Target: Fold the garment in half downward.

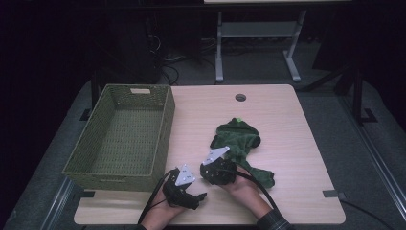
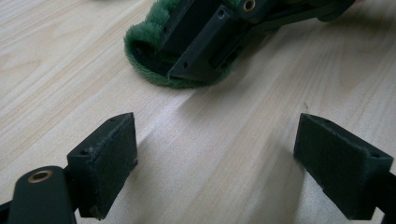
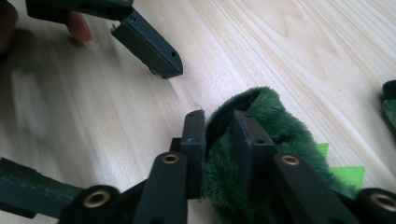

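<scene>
On the table [image 1: 287, 124], green plush [image 1: 238, 140] stretches diagonally toward the right tool [image 1: 214, 165].

Two matte black hand-held grippers, left gripper [image 1: 184, 189] and right gripper [image 1: 218, 167], each topped by a pale grey three-cornered plate, black cables trailing back, block-shaped fingers [image 2: 106, 156] with brass-ringed pivots and small screw holes, dark plaid sleeve cuff [image 1: 273, 221]
</scene>
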A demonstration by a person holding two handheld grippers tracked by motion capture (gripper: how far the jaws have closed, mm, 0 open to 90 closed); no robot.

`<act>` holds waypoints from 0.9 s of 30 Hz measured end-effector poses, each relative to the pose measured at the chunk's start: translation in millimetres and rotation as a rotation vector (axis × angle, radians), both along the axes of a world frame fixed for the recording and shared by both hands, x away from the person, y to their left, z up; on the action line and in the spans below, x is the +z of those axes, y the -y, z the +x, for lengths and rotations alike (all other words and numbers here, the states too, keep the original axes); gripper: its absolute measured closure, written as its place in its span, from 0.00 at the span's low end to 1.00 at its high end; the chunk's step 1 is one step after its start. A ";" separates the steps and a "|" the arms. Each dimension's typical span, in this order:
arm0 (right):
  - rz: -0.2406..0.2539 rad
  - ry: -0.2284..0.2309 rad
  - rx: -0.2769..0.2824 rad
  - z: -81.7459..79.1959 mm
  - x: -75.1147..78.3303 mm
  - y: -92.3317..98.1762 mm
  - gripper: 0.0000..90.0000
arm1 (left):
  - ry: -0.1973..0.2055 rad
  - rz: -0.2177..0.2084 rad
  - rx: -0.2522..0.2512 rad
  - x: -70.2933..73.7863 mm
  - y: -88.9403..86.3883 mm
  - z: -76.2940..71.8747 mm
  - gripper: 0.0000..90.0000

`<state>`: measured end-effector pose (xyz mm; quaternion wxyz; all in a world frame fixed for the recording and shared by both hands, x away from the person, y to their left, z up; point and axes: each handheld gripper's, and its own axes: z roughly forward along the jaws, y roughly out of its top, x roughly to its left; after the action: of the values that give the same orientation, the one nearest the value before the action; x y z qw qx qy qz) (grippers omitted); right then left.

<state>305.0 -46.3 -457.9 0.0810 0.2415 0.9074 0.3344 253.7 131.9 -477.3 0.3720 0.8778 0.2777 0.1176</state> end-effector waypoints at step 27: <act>0.221 0.016 0.002 -13.0 40.4 40.1 0.96 | 0.000 -0.002 0.000 0.0 0.2 0.2 0.14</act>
<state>291.9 -86.3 -417.5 0.0609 0.2454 0.8645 0.4343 253.9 131.7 -477.3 0.3731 0.8774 0.2778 0.1173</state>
